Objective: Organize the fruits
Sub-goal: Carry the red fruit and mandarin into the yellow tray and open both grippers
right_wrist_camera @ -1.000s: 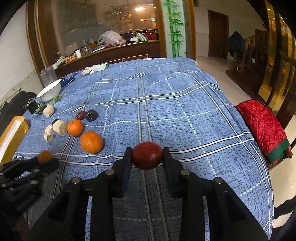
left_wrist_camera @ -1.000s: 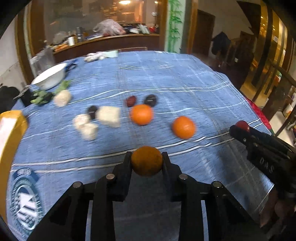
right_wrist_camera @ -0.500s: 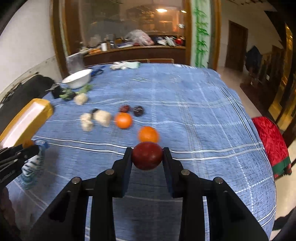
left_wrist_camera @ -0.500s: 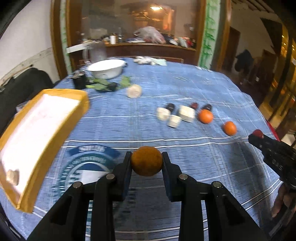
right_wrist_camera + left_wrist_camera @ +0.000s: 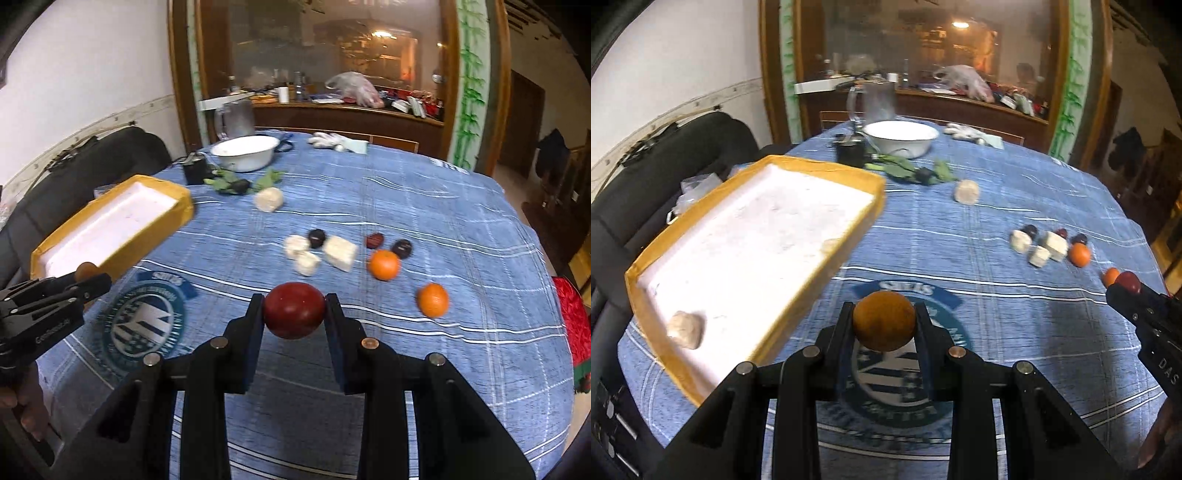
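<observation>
Between the fingers of the left gripper (image 5: 884,320) sits a brownish-orange fruit (image 5: 884,320), pinched on both sides above the round printed emblem (image 5: 905,369) on the blue tablecloth (image 5: 960,221). Just left of that claw lies the yellow-rimmed tray (image 5: 875,199), its near long edge close beside the left finger; its white floor holds a pale lump (image 5: 685,329) near the front corner and a second one by the right rim, with bare floor between. Ahead and to the right of the left claw the cloth is bare up to a cluster of pale chunks (image 5: 1039,245), dark fruits and an orange (image 5: 1079,254). The right gripper (image 5: 294,311) is clamped on a dark red fruit (image 5: 294,311) over bare cloth. Ahead and right of it rest two oranges (image 5: 384,264), apart from each other, the nearer one (image 5: 433,300) well inside the table's right edge. A white bowl (image 5: 245,152) stands far ahead to the left.
</observation>
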